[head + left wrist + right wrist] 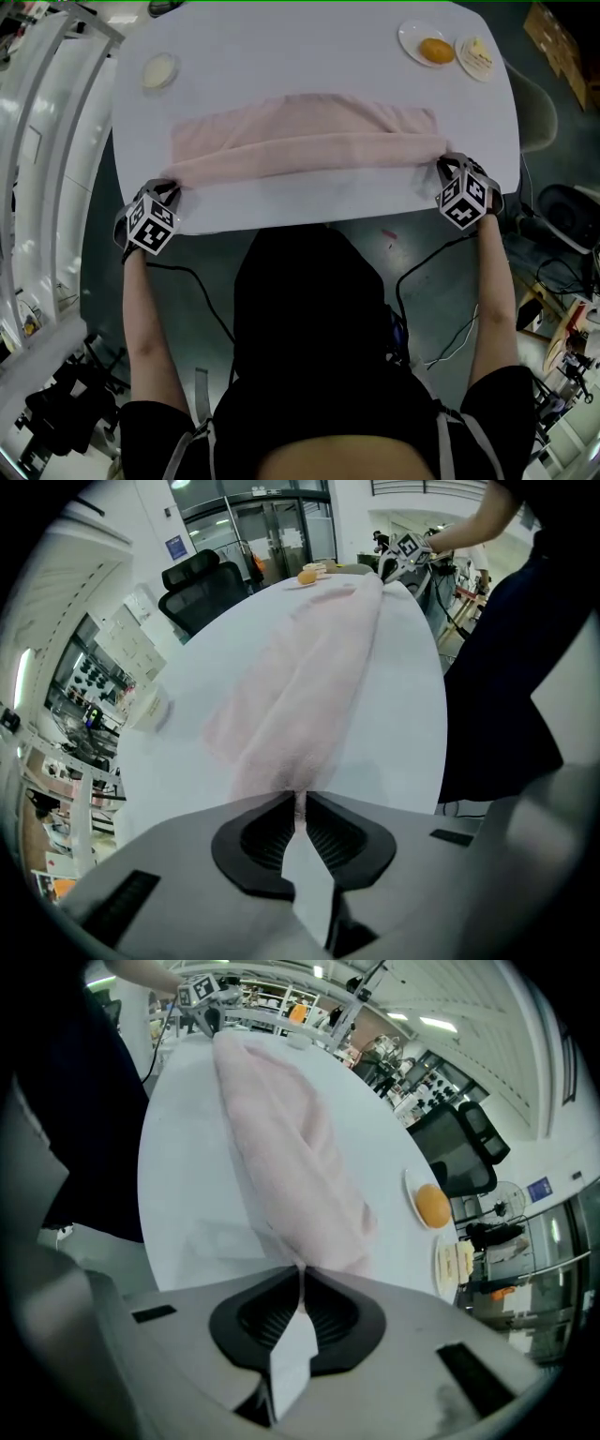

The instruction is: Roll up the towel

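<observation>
A pale pink towel [309, 141] lies lengthwise across the white table [281, 47], its near long edge turned over into a thick fold. My left gripper [173, 184] is at the fold's left end and my right gripper [442, 165] at its right end, both pointing steeply down. In the left gripper view the towel [309, 667] runs away from the left gripper [300, 797], and its corner is pinched between the shut jaws. In the right gripper view the right gripper [301, 1274] likewise grips the towel [281, 1138] at its corner.
At the table's far right stand a plate with an orange item [427, 47] and a plate with pale food [476, 56]. A small round dish [159, 71] sits far left. The table's near edge [309, 223] is just below the grippers. Cables [441, 281] lie on the floor.
</observation>
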The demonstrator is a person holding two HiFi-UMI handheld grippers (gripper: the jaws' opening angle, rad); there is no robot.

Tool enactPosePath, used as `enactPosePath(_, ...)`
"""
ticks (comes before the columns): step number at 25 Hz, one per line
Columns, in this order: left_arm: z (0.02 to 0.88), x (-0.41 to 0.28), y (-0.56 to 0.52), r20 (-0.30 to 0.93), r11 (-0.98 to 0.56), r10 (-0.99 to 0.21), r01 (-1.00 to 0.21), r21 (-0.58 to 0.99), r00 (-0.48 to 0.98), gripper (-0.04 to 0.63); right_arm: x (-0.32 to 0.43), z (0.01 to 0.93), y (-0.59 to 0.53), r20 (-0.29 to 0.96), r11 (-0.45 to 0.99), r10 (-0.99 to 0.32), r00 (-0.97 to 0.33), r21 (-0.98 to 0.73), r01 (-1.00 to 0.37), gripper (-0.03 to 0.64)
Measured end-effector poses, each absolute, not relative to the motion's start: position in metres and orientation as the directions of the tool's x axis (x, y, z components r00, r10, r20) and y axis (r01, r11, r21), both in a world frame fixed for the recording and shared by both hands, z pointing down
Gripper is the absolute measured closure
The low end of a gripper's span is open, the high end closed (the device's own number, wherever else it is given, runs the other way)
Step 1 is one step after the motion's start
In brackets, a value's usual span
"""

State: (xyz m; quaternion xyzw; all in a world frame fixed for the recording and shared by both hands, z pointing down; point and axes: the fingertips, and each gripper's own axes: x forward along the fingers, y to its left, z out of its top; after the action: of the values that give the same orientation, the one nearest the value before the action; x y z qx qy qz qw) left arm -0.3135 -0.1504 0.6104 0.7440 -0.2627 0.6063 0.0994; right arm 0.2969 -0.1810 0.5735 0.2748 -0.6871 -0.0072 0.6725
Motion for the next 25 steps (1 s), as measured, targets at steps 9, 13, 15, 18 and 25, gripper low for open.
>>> enactPosePath(9,0.560,-0.331,-0.172,0.905,-0.824,-0.401,-0.487,-0.289,0.141,0.560,0.298,0.515,-0.197,0.847,0.794,-0.531,-0.028,0.486,-0.366,0.595)
enactPosePath(13,0.555,-0.337,-0.167,0.904,-0.826,-0.408,-0.474,-0.304,0.130,0.563,0.292,0.517,-0.184,0.844,0.794,-0.534,-0.046,0.483,-0.370,0.595)
enactPosePath(15,0.559,-0.338,-0.154,0.910,-0.830,-0.396,-0.471,-0.298,0.123,0.563,0.291,0.525,-0.170,0.851,0.799,-0.523,-0.047,0.471,-0.374,0.595)
enactPosePath(18,0.568,-0.341,-0.132,0.922,-0.836,-0.368,-0.476,-0.273,0.118,0.563,0.289,0.537,-0.143,0.869,0.812,-0.492,-0.044,0.440,-0.383,0.595)
enactPosePath(25,0.571,-0.366,-0.092,0.940,-0.807,-0.335,-0.533,-0.255,0.058,0.572,0.289,0.544,-0.109,0.897,0.835,-0.438,-0.066,0.379,-0.400,0.595)
